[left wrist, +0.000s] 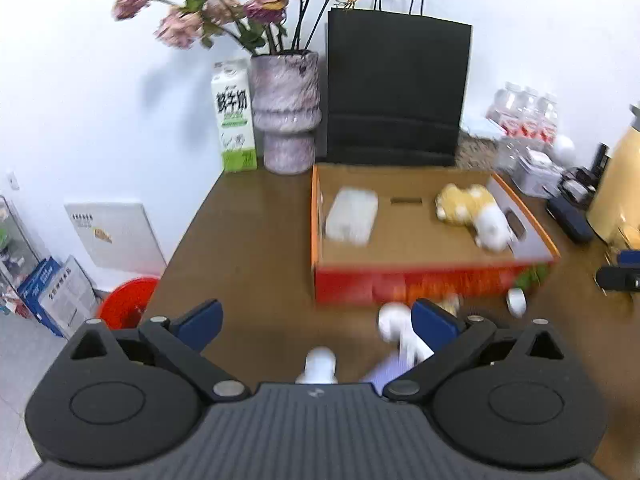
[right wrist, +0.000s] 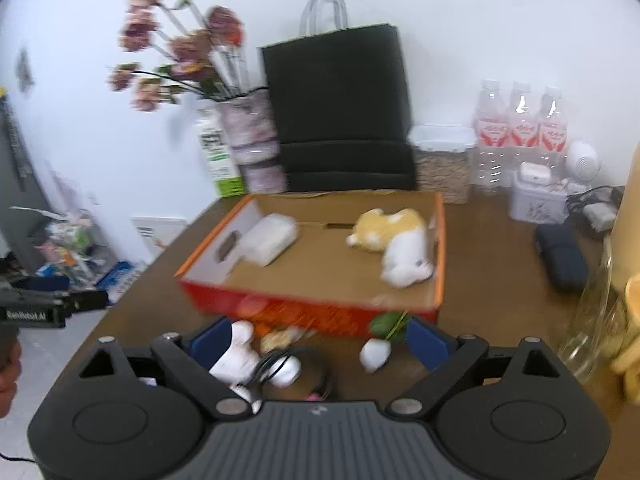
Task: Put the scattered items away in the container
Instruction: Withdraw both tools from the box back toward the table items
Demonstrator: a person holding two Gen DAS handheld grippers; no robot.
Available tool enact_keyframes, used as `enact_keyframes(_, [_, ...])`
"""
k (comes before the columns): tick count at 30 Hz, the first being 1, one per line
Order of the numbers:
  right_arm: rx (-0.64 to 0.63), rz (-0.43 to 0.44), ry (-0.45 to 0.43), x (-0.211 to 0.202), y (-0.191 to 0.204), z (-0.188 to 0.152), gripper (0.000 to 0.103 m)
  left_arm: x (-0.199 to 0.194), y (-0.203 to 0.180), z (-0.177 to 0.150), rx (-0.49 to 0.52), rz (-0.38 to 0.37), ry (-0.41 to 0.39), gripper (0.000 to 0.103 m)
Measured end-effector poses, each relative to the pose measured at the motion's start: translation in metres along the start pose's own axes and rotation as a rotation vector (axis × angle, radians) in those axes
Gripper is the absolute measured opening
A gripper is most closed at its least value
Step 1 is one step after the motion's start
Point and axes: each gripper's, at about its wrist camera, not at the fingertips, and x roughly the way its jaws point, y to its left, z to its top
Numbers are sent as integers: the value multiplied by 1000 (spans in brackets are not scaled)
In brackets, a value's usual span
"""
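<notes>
both views motion-blurred. cardboard box (left wrist: 404,236) sits on the brown bench (left wrist: 248,240), in front of a black paper bag (left wrist: 396,92). inside it: a white packet (left wrist: 352,216) at one end, a yellow-and-white plush toy (left wrist: 476,212) at the other. left gripper (left wrist: 316,320) fingers released, nothing between them. right gripper (right wrist: 316,340) fingers spread wide over small white items (right wrist: 236,352) on the bench beside the box, not grasping.
</notes>
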Motion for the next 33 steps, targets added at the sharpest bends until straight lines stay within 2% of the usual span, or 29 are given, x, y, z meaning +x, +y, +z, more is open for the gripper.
enact_keyframes(5, [17,54,-58,-24,15,-55,97,-30,16,-59,-86,-73,10,103])
enact_keyframes(10, [33,36,-81,-38,23,-103,97,-50,9,-103,-30,-63,-112,103])
enact_keyframes(13, [50,40,-74,-46,26,-126,97,-52,3,-116,-11,-74,-105,103])
enact_keyframes(16, [16,-21,-110,-58,37,-152,97,-60,3,-132,-56,-144,-93,103])
enact_keyframes(19, [-5,-62,-143,-71,50,-177,97,-68,-2,-151,-82,-181,-90,103])
enact_keyframes(21, [-1,-47,-162,-80,57,-192,98,-70,-7,-167,-98,-180,-96,103])
enact_keyframes(24, [-13,-23,-177,-91,70,-212,99,-69,-20,-194,-115,-141,-75,103])
enact_keyframes(26, [-21,-11,-184,-97,79,-226,101,-72,-34,-207,-39,-202,-31,103])
enact_keyframes(29, [-82,-2,-179,-108,91,-242,101,-81,-47,-220,89,-357,74,103])
enact_keyframes(33, [-131,-24,-222,-134,94,-250,103,-91,-28,-226,35,-543,206,103])
